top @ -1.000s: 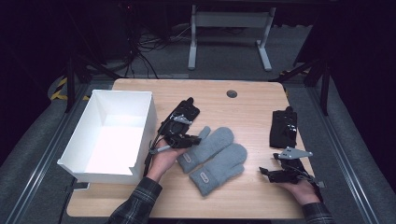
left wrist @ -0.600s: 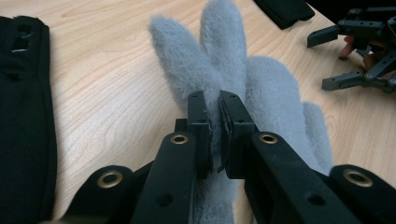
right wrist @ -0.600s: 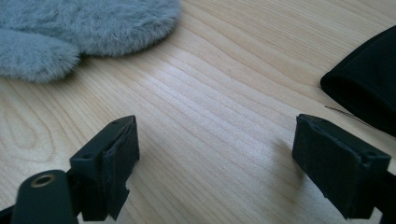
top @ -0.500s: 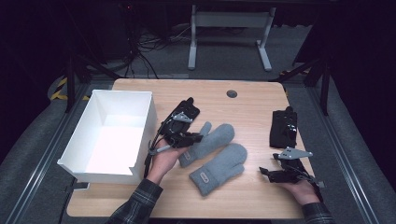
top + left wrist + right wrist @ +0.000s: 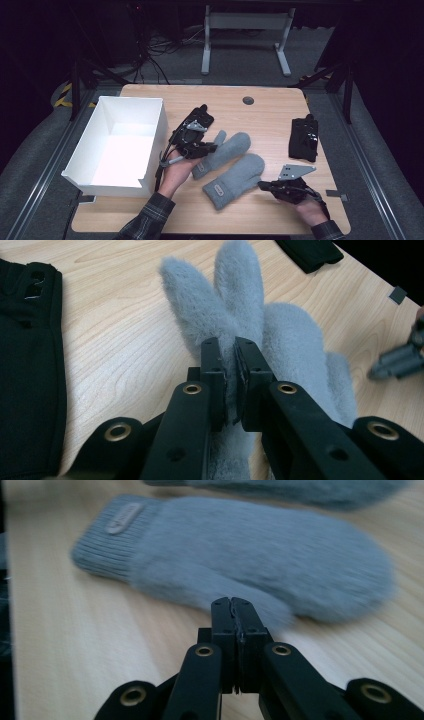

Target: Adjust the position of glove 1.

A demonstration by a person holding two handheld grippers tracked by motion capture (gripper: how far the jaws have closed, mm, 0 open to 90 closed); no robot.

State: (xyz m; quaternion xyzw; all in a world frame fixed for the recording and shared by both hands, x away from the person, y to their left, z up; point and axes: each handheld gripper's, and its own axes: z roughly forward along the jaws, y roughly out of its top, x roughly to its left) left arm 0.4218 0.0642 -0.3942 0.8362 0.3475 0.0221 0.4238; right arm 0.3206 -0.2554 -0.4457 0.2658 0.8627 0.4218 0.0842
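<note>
Two grey fluffy wool mittens lie on the wooden tabletop, just to the right of the white open cardboard box (image 5: 120,145). The left hand-held gripper (image 5: 228,357) is clamped on the farther grey mitten (image 5: 225,152). The right hand-held gripper (image 5: 233,611) has just been closing; its jaws meet with nothing between them, beside the nearer grey mitten (image 5: 260,555).

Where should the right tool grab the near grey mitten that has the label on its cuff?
Best bet is the thumb of the near mitten, which sticks out toward the right tool. It lies flat, so come in low and level from the right and pinch the thumb tip. The ribbed cuff lies at the far end from it. The jaws have just closed, pads together with no fabric visible between them, so open first.
</note>
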